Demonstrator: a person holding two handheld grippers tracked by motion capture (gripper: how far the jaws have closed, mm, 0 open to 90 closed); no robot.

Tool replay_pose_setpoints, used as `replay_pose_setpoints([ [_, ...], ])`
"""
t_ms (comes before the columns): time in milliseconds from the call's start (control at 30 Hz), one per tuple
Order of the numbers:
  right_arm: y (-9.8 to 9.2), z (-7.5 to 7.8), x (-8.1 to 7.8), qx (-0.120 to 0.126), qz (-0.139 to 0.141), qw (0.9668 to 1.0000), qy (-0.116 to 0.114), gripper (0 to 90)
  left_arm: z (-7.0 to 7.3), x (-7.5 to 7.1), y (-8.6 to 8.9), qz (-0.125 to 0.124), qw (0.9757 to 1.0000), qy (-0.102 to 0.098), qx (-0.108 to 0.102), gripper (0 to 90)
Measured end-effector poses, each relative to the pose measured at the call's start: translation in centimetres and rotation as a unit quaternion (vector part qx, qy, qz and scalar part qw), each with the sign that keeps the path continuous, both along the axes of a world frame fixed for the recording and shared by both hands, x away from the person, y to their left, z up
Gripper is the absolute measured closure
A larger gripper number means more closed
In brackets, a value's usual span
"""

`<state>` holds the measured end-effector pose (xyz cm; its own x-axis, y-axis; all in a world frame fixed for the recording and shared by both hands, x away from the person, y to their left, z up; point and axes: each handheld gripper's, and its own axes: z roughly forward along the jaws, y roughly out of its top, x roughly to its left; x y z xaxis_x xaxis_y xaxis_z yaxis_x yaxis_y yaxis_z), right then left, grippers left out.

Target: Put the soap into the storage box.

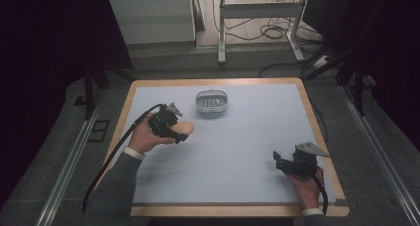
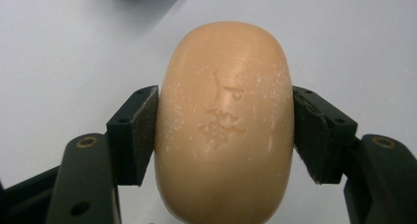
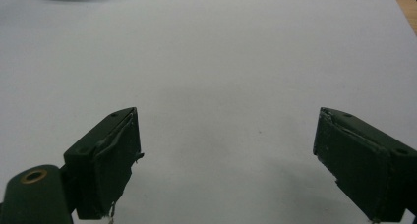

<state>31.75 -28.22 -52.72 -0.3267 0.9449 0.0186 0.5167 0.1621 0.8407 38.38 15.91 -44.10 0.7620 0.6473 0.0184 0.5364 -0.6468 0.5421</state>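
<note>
Right gripper (image 1: 284, 162) idle near the desk (image 1: 247, 151) front, fingers wide and empty; left gripper (image 1: 179, 135) fingers clamp the soap bar (image 2: 223, 121) across its waist, likely firm but slippery; soap dish (image 1: 211, 101) beyond

Dim room, grey carpet floor (image 1: 59, 137), white cabinet (image 1: 151, 18) behind (cables (image 1: 270, 30) trailing), metal frame legs (image 1: 221, 32), wood-edged desk (image 1: 218, 82).
</note>
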Motion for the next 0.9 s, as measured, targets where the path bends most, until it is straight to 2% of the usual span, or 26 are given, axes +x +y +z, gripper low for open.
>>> replay_pose_setpoints([
  [900, 0.0, 0.0, 0.0, 0.002, 0.0, 1.0, 0.002, 10.8, -0.1, 1.7, -1.7, -0.009, 0.9999, 0.006, 0.005, 32.5],
])
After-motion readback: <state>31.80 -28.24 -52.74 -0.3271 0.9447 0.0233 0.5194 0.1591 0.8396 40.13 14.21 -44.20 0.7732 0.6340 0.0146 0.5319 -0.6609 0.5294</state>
